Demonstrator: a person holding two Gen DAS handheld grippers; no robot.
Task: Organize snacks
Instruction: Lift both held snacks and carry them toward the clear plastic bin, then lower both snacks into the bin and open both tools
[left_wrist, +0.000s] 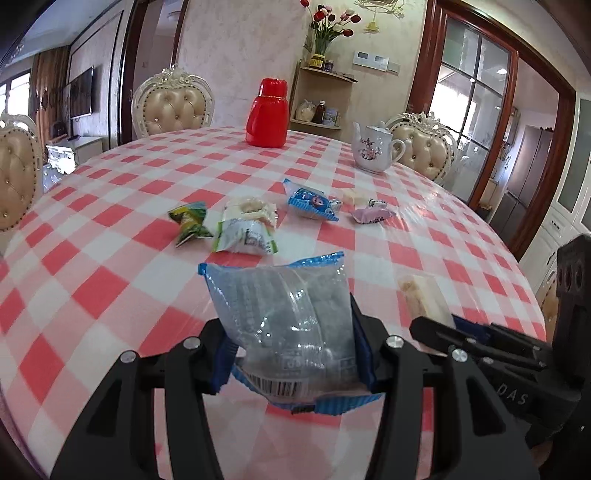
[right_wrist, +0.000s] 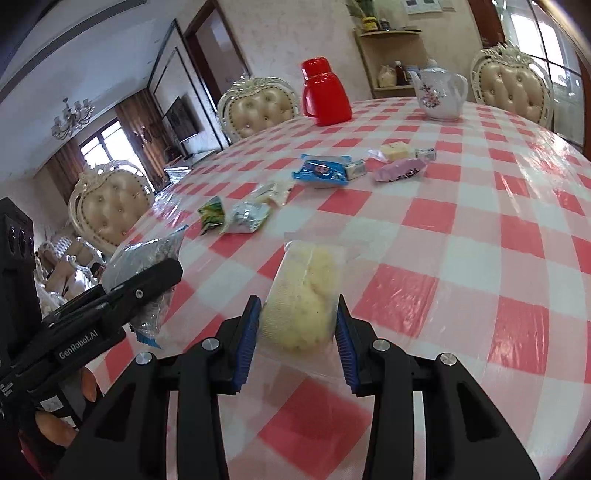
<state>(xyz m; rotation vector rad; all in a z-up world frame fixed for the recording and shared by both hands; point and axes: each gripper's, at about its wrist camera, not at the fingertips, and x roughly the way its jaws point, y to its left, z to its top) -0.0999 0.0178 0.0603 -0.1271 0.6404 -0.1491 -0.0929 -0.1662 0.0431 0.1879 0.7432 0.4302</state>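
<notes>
Clear packet: see-through plastic, blue crimped edges top and bottom, barcode at the lower end, greyish contents; upright, held above the counter, at 6 o'clock in the left wrist view.
Left gripper: clamped on the clear packet, blue pads pressing both sides.
Pale snack: clear wrapper, crumbly yellow-cream cake inside, rounded shape; at 6 o'clock in the right wrist view, off the counter.
Right gripper: closed on the pale snack, pads on its left and right sides.
Green-white packet: lying flat on the counter, 12 o'clock of the clear packet, near.
Green twist wrapper: at 9 o'clock of the green-white packet, just beside it.
Ring-shaped snack: clear wrap, touching the far edge of the green-white packet.
Blue packet: cartoon print, at 2 o'clock of the ring-shaped snack.
Pink packet: at 3 o'clock of the blue packet, close by.
Counter: round, red-and-white check cover, glossy.
Red flask: far side, 12 o'clock.
Teapot: white, floral, 1 o'clock.
</notes>
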